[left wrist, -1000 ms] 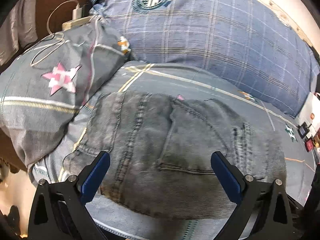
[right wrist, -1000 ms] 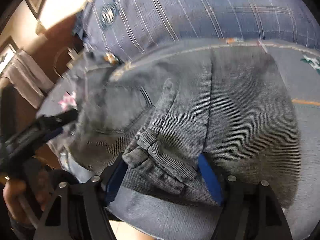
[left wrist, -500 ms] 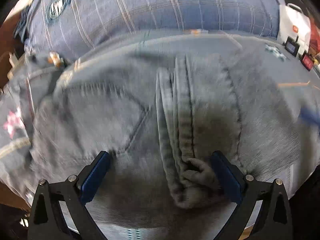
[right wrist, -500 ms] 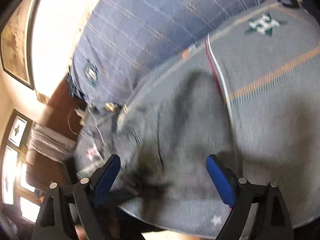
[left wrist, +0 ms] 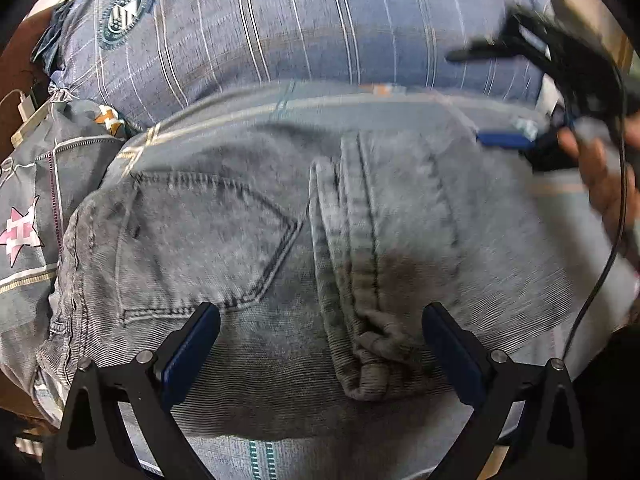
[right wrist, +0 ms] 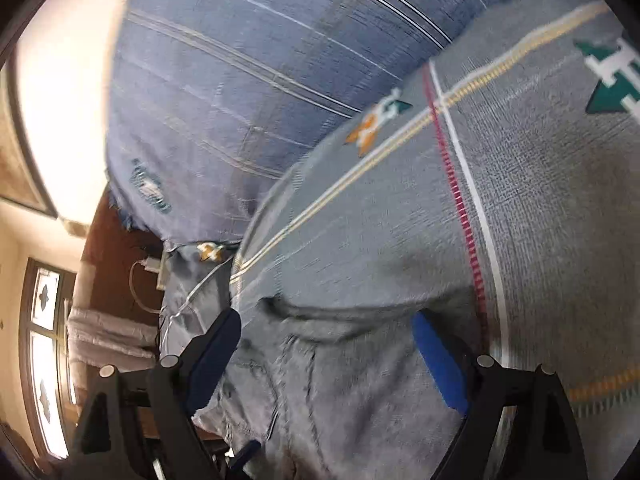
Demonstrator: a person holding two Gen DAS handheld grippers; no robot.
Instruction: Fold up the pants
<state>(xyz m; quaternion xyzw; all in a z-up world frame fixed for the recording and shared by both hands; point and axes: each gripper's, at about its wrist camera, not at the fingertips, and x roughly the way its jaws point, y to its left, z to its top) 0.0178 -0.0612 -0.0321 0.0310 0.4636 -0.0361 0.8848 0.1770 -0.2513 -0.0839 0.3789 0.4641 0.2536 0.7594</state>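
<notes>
On a patterned bedspread (left wrist: 248, 456) the jeans (left wrist: 280, 248) lie folded, hems bunched at 6 o'clock. The right gripper (right wrist: 326, 354) has just let them go, jaws spread and empty; the left gripper (left wrist: 320, 344) hovers unclenched. Fold looks done.

Left gripper (left wrist: 320, 344) hung with jaws spread wide, gripping nothing. Right gripper (right wrist: 326, 354) had just opened its jaws, nothing pinched between them. A hand (left wrist: 600, 168) carried it.

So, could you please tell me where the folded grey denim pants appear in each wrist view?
Left wrist: the folded grey denim pants fill the centre and lower frame.
Right wrist: the pants sit bottom centre.
Shared landmark: the blue plaid pillow, along the top in both.
</notes>
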